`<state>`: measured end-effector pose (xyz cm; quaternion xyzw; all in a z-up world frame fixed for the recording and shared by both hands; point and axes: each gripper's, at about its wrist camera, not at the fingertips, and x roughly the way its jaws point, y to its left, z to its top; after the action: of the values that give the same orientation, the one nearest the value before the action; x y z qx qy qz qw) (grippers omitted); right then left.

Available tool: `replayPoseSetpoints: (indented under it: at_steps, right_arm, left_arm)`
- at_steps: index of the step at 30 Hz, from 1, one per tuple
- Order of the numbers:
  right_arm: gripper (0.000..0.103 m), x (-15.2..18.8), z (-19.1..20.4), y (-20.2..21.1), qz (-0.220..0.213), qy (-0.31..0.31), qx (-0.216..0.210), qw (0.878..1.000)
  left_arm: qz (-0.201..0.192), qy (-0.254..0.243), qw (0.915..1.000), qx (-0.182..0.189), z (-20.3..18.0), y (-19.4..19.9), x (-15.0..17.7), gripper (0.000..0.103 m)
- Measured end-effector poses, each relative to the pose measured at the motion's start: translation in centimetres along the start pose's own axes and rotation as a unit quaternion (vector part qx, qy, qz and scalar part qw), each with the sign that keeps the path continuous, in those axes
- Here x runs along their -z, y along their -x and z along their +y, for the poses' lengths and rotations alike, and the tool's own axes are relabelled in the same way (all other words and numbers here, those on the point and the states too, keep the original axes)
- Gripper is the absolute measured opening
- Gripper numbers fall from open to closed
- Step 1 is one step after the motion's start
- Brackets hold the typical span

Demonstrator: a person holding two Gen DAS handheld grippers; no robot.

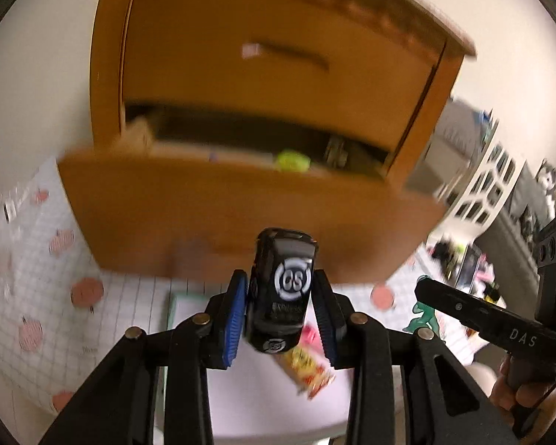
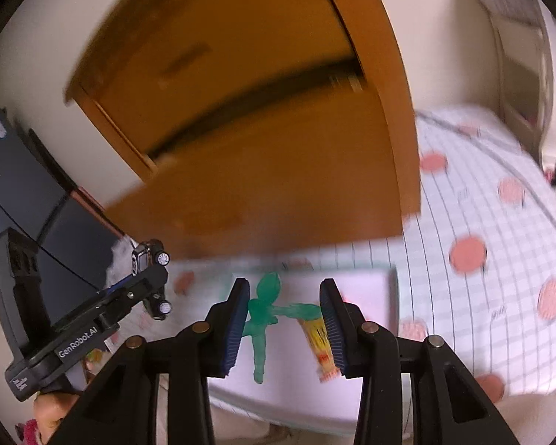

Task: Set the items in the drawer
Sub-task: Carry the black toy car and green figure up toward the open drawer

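My left gripper (image 1: 281, 282) is shut on a black toy car (image 1: 283, 259) with a round white emblem, its blue pads pressing both sides. Beyond it stands a wooden cabinet (image 1: 278, 55) with its lower drawer (image 1: 241, 215) pulled open; a yellow-green item (image 1: 293, 160) lies inside. My right gripper (image 2: 284, 289) is shut on a green toy figure (image 2: 263, 315), held across its body and outstretched arm. In the right wrist view the left gripper (image 2: 144, 285) with the car (image 2: 148, 259) appears at the left, before the drawer front (image 2: 278, 193). The figure (image 1: 422, 315) also shows in the left wrist view.
Below both grippers lies a white tray (image 2: 370, 285) with a green rim, holding a yellow snack packet (image 2: 320, 348). A white checked cloth (image 2: 482, 222) with pink spots covers the surface. A dark box (image 2: 18, 185) stands left of the cabinet, and white shelving (image 1: 489, 181) with clutter stands to its right.
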<state>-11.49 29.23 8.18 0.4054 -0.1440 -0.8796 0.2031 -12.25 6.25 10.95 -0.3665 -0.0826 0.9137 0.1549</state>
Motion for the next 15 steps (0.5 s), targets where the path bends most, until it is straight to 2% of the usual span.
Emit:
replayPoseSetpoints:
  at_steps: [7, 15]
  right_arm:
    - [0.042, -6.2, 2.8, 2.2, -0.053, 0.016, -0.020, 0.998]
    - [0.042, -11.0, 3.8, 2.0, -0.078, 0.035, 0.008, 0.996]
  left_arm:
    - [-0.046, -0.002, 0.9989, 0.007, 0.2, 1.8, -5.6, 0.035]
    - [-0.082, -0.002, 0.9967, -0.001, 0.2, 2.8, -9.3, 0.035]
